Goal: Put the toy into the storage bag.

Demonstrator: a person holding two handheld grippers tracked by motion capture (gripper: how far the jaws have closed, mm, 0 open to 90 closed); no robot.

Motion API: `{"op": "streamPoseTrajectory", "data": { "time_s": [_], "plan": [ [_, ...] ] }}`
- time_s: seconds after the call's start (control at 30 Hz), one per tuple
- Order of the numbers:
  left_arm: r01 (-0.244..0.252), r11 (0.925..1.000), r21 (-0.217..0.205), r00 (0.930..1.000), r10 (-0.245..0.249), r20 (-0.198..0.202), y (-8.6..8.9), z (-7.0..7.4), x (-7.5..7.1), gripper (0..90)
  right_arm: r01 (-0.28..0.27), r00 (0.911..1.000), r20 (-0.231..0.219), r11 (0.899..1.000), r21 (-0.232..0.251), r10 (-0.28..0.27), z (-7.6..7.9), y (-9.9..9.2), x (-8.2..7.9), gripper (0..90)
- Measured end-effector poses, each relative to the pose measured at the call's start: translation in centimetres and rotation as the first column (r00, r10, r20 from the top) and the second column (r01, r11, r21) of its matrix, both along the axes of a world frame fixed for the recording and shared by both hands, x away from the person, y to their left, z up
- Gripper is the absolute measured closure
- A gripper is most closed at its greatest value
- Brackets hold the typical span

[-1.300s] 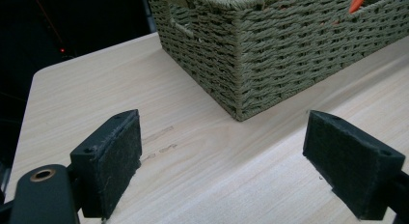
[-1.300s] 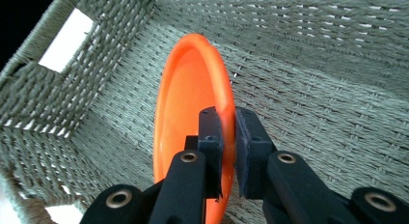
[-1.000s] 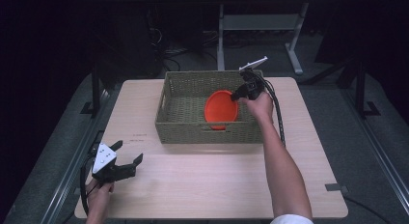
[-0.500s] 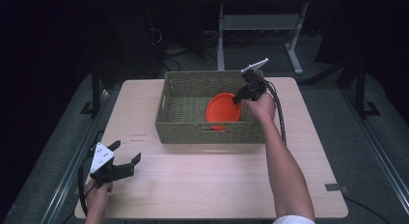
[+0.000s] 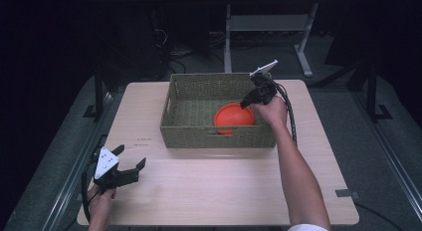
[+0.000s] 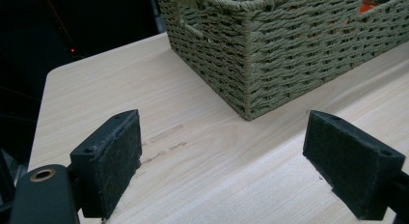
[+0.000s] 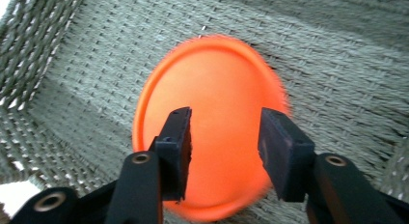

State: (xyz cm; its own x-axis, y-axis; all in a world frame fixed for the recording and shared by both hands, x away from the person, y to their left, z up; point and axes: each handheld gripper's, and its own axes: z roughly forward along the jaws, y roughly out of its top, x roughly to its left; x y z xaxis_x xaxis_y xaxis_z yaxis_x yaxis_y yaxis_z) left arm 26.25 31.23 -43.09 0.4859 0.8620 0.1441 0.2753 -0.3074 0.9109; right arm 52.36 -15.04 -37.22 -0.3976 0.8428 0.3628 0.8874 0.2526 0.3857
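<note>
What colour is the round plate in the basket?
The plate is bright orange all over, with no pattern. It shows best in the right gripper view.

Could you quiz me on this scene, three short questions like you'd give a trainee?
1. True or false: the orange plate lies on the bare table, outside the basket.
2. Which gripper hangs over the basket: A) the left gripper, B) the right gripper?
3. In the left gripper view, is anything between that gripper's pads?

Key
1. False: the plate lies inside the woven basket, toward its right end.
2. B. Its jaws have just been opening and stand apart above the plate, which lies beyond them, not between the pads; the left gripper rests near the table's front left corner.
3. No. The jaws stand wide open over bare wood, short of the basket's corner.
</note>
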Motion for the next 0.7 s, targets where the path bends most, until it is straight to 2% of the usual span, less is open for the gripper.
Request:
{"op": "streamPoseTrajectory", "data": {
  "time_s": [0.13,0.17,0.2,0.23,0.27,0.3,0.43,0.53,0.63,0.7],
  "plan": [
    [0.002,1.0000,0.004,1.0000,-0.002,0.003,0.0,0.0,0.0,13.0,-0.010,0.9999,0.005,1.000,0.022,0.010,0.2,-0.1,-0.3,48.0],
    [-0.005,0.9999,0.014,0.9999,0.005,0.013,-0.1,0.1,-0.1,13.0,-0.022,0.9994,0.028,0.998,0.056,0.021,0.3,-0.4,-0.5,47.1],
    [-0.007,0.9997,0.021,0.9999,0.007,0.015,-0.1,0.1,-0.2,13.0,-0.022,0.9993,0.032,0.997,0.072,0.020,0.5,-0.6,-0.6,46.0],
    [-0.007,0.9997,0.021,0.9999,0.007,0.015,-0.1,0.1,-0.2,13.0,-0.022,0.9993,0.032,0.997,0.072,0.020,0.5,-0.6,-0.6,46.0],
    [-0.004,0.9997,0.022,0.9999,0.004,0.013,-0.2,0.1,-0.2,13.0,-0.020,0.9992,0.036,0.995,0.100,0.017,0.6,-1.0,-0.7,43.3],
    [-0.004,0.9997,0.022,0.9999,0.004,0.013,-0.2,0.1,-0.2,13.0,-0.020,0.9992,0.036,0.995,0.100,0.017,0.6,-1.0,-0.7,43.3],
    [0.000,0.9999,0.017,1.0000,0.000,0.009,-0.3,0.0,-0.1,13.0,-0.019,0.9994,0.030,0.987,0.161,0.014,0.8,-1.8,-1.3,38.5],
    [0.004,0.9998,0.019,1.0000,-0.004,0.006,-0.3,0.0,-0.1,13.0,-0.022,0.9995,0.028,0.985,0.169,0.017,0.9,-1.9,-1.5,36.3],
    [0.004,0.9998,0.020,1.0000,-0.004,0.007,-0.3,0.0,-0.1,13.0,-0.046,0.9982,0.045,0.986,0.162,0.039,1.1,-2.0,-1.9,35.6],
    [0.000,0.9998,0.022,1.0000,0.000,0.005,-0.2,0.0,-0.1,13.0,-0.048,0.9980,0.050,0.982,0.182,0.039,1.1,-2.2,-2.3,34.6]
  ]
}}
